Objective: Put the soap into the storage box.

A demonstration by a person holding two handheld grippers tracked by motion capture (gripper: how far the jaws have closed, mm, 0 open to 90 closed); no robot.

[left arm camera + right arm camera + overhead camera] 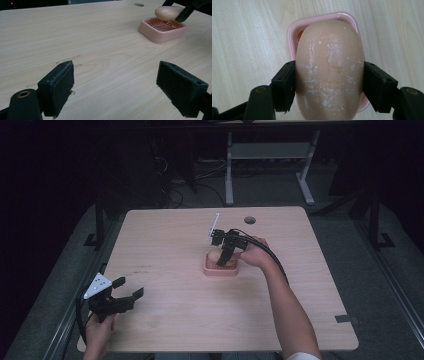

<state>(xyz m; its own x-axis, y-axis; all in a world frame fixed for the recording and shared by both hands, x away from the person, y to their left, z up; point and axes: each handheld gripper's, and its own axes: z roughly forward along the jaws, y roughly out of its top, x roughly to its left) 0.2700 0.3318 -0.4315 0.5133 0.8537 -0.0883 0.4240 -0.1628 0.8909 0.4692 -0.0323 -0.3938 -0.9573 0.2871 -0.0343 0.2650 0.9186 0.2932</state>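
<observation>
Left gripper (131, 288): near table edge, jaws spread wide, empty. Pale wooden table (170, 255): bare. Pink square plastic soap dish (220, 269): mid-table. Beige oval soap bar (329, 67): above dish, pinched across its middle by right gripper (329, 86). Likely hard, light, slippery; best gripped at widest flanks.

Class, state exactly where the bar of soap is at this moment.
The soap is clamped in the right gripper, held just above the pink soap dish near the table's centre.
</observation>
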